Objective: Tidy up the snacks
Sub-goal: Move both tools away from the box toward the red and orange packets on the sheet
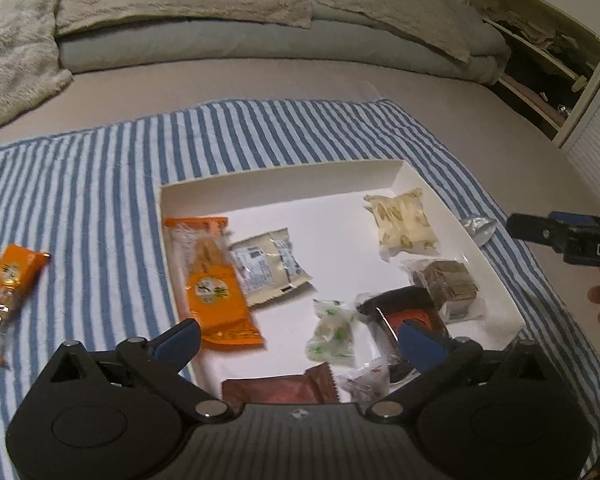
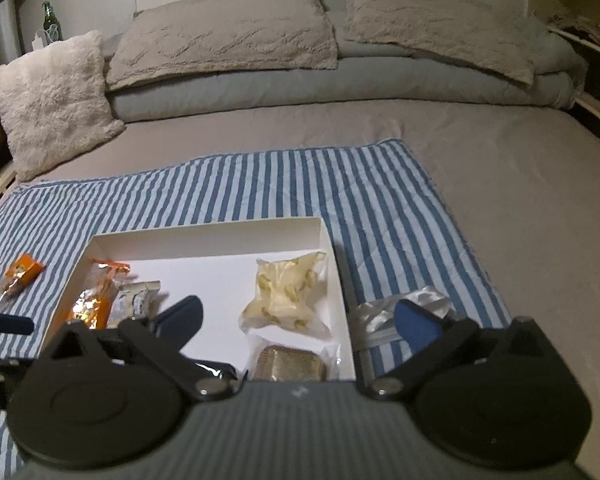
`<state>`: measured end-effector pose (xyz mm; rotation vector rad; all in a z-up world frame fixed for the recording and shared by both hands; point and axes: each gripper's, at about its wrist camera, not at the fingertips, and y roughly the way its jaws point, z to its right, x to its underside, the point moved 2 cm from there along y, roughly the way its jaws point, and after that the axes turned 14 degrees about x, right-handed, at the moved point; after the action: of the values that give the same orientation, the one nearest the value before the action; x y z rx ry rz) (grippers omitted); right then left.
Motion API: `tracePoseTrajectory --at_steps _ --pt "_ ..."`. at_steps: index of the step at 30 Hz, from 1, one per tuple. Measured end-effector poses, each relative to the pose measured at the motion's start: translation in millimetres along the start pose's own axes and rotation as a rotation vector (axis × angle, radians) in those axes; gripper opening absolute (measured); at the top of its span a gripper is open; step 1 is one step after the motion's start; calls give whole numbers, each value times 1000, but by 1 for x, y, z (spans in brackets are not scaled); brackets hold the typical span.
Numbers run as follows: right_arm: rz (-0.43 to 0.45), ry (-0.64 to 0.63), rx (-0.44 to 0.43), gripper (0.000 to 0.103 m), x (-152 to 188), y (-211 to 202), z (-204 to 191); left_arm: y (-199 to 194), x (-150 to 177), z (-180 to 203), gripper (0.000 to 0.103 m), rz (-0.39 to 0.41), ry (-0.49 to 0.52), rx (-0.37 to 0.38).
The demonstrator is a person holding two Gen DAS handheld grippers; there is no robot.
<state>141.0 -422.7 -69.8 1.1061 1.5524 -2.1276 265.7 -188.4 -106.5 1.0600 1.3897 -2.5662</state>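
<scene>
Most of the snacks already lie in the white box (image 1: 460, 216) on the striped cloth (image 1: 100, 184): an orange packet (image 1: 214, 280), a pale nougat pack (image 1: 404, 224), a brown block (image 1: 448, 284), a green-flecked candy (image 1: 330, 336) and others. By the look of it, the job is well along but unfinished. An orange pack (image 1: 8, 292) lies on the cloth left of the box, and a silver wrapper (image 2: 388, 312) just beside its right wall. The left gripper (image 1: 300, 340) hangs spread wide over the box's near end, gripping nothing. The right gripper (image 2: 296, 318) is likewise agape and empty, straddling the box's right wall.
</scene>
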Motion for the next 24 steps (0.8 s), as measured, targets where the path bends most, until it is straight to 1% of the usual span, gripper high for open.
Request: tracePoseTrajectory --at_steps 4,7,14,18,24 --pt "-4 -17 10 103 3 -7 -3 -13 1 -5 103 28 -4 -12" --pt "-8 -42 23 103 6 -10 -10 -23 1 -9 103 45 1 -40" --pt "-4 -60 14 103 12 -18 -35 -47 6 -26 103 69 -5 -93" --pt "-9 -67 -5 103 12 -20 -52 -58 12 -42 103 75 -20 -133" --pt "5 -84 -58 103 7 -24 -85 -78 20 -72 103 93 -47 -195"
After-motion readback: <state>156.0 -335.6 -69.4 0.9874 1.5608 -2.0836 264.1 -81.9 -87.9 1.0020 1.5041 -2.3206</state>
